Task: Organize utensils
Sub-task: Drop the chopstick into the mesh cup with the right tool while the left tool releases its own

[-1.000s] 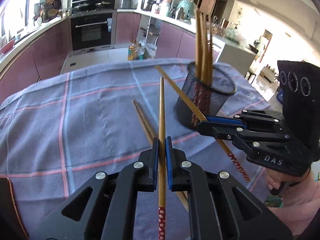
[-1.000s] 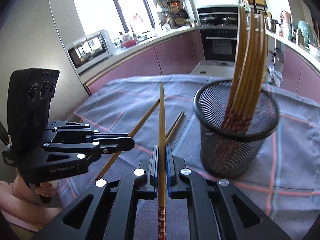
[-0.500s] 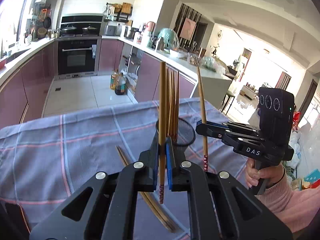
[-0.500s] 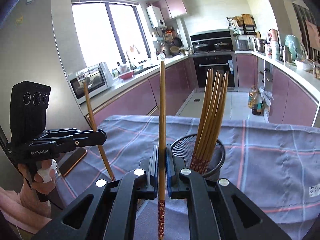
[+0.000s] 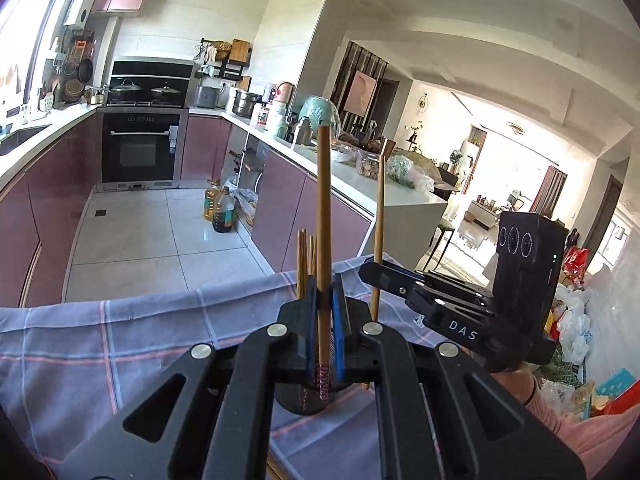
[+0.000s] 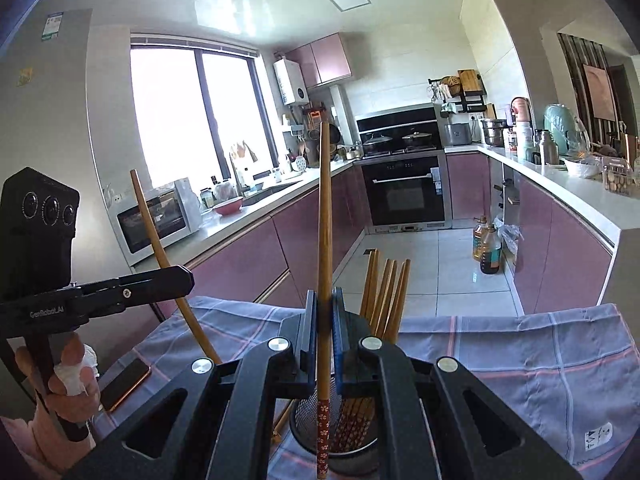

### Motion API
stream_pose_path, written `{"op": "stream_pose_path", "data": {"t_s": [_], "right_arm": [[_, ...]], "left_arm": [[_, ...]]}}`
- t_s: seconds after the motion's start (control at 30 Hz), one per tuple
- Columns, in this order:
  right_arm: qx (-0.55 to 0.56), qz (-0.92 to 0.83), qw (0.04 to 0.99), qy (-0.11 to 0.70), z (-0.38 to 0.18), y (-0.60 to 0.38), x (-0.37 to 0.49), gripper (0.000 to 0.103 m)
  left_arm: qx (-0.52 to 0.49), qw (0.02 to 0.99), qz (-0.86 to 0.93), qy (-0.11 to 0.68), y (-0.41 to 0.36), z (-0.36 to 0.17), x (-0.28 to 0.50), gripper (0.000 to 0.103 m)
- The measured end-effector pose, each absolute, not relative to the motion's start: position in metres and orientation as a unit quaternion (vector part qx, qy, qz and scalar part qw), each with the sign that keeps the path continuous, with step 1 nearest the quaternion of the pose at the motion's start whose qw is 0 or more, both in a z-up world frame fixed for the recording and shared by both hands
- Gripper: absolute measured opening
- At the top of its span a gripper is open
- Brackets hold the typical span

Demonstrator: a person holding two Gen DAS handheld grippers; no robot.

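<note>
One chopstick (image 5: 323, 216) is clamped upright by the left gripper (image 5: 325, 320), another chopstick (image 6: 324, 240) by the right gripper (image 6: 323, 328), above the mesh holder (image 6: 340, 444) (already part-filled). Insertion is judged underway; lowering and release are called for.

A home kitchen: built-in oven (image 6: 406, 196), microwave (image 6: 154, 222), pink cabinets (image 5: 200, 148), countertop (image 5: 360, 178).

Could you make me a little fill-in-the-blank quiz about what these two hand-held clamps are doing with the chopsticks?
1. Each gripper is shut on a single ____, held nearly upright.
2. The decorated tip of the right gripper's chopstick points down at the black mesh ____.
3. The holder already has several chopsticks standing ____ it.
4. The checked tablecloth is mostly ____ with pink lines.

Missing words: chopstick; holder; in; blue
</note>
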State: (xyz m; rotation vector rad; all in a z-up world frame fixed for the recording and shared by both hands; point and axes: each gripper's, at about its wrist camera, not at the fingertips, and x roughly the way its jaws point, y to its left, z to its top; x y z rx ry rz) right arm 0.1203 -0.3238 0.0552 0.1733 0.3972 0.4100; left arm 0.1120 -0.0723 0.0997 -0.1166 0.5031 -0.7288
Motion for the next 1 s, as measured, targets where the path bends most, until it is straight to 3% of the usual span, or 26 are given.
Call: {"op": "stream_pose_path", "data": {"t_s": [0.33,0.77,1.0], "right_arm": [[0.101,0.181,0.958,0.198,0.038,-0.329,0.144,0.006],[0.088,0.196,0.928,0.306,-0.006,-0.316,0.146,0.006],[0.095,0.179,0.925,0.322,-0.012,-0.319,0.147,0.008]], "left_arm": [[-0.028,0.903,-0.336,0.268,-0.105,0.09,0.137,0.007],[0.015,0.867,-0.339,0.365,-0.128,0.026,0.164,0.008],[0.023,0.868,-0.33,0.37,-0.136,0.017,0.174,0.008]]}}
